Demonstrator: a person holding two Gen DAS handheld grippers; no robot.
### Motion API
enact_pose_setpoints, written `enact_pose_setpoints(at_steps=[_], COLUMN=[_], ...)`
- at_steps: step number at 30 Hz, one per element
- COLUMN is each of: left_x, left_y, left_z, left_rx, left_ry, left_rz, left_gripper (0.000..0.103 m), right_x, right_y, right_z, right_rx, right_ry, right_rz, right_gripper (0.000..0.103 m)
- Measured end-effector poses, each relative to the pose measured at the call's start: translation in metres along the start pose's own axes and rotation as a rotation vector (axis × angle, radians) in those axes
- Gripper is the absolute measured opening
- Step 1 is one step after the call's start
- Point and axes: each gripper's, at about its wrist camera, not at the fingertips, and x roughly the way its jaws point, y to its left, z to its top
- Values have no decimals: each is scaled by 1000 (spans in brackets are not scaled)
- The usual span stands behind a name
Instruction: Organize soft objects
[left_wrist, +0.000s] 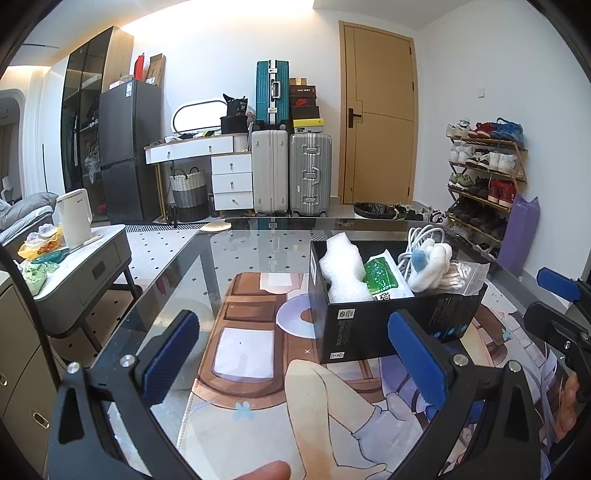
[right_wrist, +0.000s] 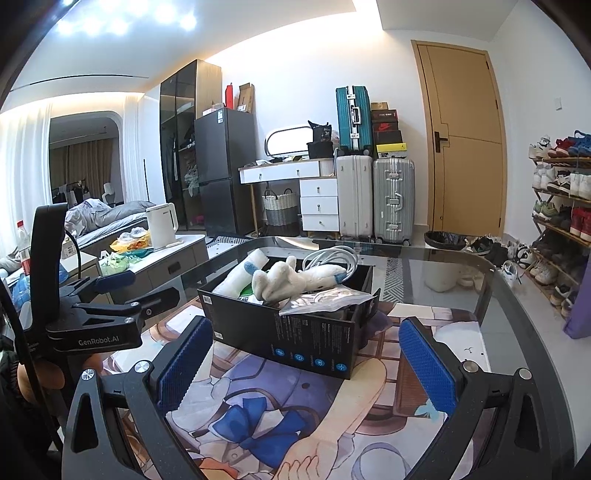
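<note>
Left wrist view: black box (left_wrist: 388, 328) at 1 o'clock packed with plush toy (left_wrist: 432, 266); my left gripper (left_wrist: 295, 365) and right gripper (right_wrist: 303, 362) both released, empty.

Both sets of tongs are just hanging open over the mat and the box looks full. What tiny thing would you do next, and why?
Probably ease the right tongs forward to tuck in the clear plastic bag. It hangs over the near rim of the black box, while the plush toy, foam and cable sit inside. The left tongs are open too, holding nothing.
</note>
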Motion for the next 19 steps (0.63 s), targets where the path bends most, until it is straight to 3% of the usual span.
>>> enact_pose_setpoints(at_steps=[19], left_x=[-4], left_y=[-7], left_z=[-1], left_rx=[20], left_ry=[-12], left_rz=[-1], left_gripper=[103], right_x=[-1], right_y=[4], right_z=[-1], right_rx=[-15], right_ry=[0], right_rz=[-5], right_gripper=[102])
